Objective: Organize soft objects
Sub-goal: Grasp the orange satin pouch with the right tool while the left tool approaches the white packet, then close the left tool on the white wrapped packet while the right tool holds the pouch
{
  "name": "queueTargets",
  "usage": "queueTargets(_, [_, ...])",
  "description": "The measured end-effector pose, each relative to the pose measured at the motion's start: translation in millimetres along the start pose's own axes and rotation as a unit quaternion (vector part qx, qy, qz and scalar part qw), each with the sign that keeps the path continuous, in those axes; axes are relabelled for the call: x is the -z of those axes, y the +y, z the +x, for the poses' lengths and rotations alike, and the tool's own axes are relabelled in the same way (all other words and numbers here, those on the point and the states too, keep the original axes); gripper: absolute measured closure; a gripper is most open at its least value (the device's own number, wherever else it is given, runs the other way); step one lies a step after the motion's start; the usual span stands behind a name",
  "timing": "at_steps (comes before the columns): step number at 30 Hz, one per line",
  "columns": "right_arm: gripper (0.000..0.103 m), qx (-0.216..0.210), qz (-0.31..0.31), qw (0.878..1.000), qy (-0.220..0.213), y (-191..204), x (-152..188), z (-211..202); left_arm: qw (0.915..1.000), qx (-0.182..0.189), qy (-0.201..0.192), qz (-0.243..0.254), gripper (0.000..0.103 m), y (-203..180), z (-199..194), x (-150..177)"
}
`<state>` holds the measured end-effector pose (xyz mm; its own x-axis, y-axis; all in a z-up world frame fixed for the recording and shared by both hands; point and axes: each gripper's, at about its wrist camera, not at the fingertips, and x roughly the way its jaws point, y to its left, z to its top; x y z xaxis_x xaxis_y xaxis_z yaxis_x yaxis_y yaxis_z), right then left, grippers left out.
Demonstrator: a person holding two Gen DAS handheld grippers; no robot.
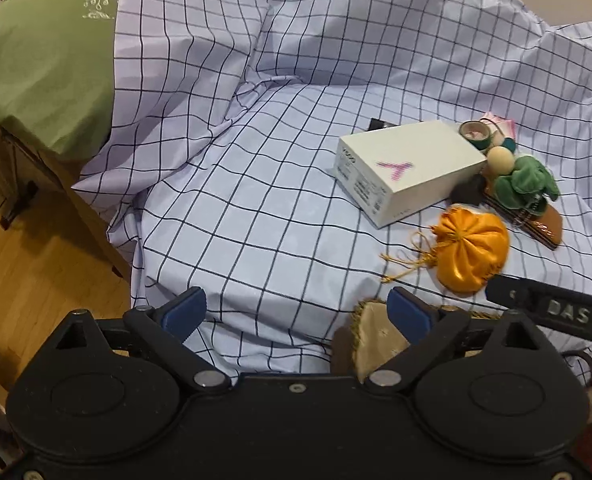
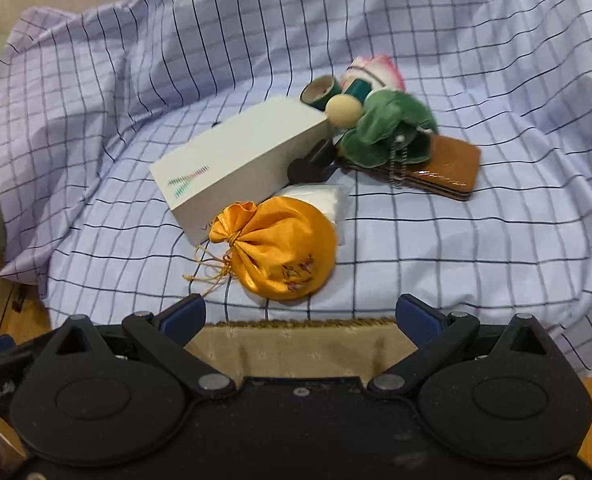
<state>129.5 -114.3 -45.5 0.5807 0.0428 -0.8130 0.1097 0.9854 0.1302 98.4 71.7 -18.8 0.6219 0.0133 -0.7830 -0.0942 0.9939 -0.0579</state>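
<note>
Both grippers, left (image 1: pixel 297 312) and right (image 2: pixel 299 316), open and empty. Orange pouch (image 2: pixel 280 248) lower centre, green plush (image 2: pixel 387 130) upper right against box (image 2: pixel 236 160). Nothing sorted yet, looks like.

A drawstring pouch (image 2: pixel 276 246) lies just before the box (image 2: pixel 236 160), on the checked sheet (image 2: pixel 475 248).

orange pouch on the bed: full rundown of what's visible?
The round orange satin drawstring pouch looks stuffed. It lies on its side on the blue checked sheet. Its gathered neck is tied shut with gold cord, tails trailing loose. Small embroidery marks one face. It sits beside the white cardboard box and overlaps a white packet.
</note>
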Motion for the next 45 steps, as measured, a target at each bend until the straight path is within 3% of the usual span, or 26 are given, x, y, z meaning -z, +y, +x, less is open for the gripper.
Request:
queueTargets(10, [0.002,0.034,-0.003,0.999,0.028,17,-24,61,0.9998,-0.003,0.014,-0.014,0.009,14,29,-22])
queueTargets(11, [0.004,0.041,-0.006,0.999,0.028,18,-25,65,0.9998,-0.004,0.014,-0.015,0.009,14,31,-24])
queueTargets(13, [0.020,0.050,-0.012,0.998,0.025,20,-26,71,0.9998,-0.004,0.015,-0.014,0.009,14,36,-29])
queueTargets(14, [0.033,0.043,-0.015,0.999,0.025,20,-27,72,0.9998,-0.004,0.016,-0.014,0.009,14,38,-32])
queueTargets(17, [0.037,0.029,-0.011,0.999,0.021,18,-28,70,0.9998,0.000,0.014,-0.012,0.009,11,42,-39])
queueTargets(23, [0.038,0.023,-0.013,1.000,-0.007,6,-27,52,1.0000,0.005,0.001,0.008,0.009,-5,45,-56])
queueTargets(31, [0.038,0.037,0.038,0.998,-0.025,-35,-28,30,0.9977,0.036,-0.010,0.055,0.009,-52,48,-76])
queueTargets(37, [0.038,0.053,0.071,0.996,-0.009,-66,-27,38,0.9940,0.061,-0.005,0.091,0.009,-96,59,-91])
queueTargets(45, [0.037,0.056,0.106,0.992,-0.038,-97,-25,17,0.9886,0.074,0.013,0.130,0.009,-140,74,-86])
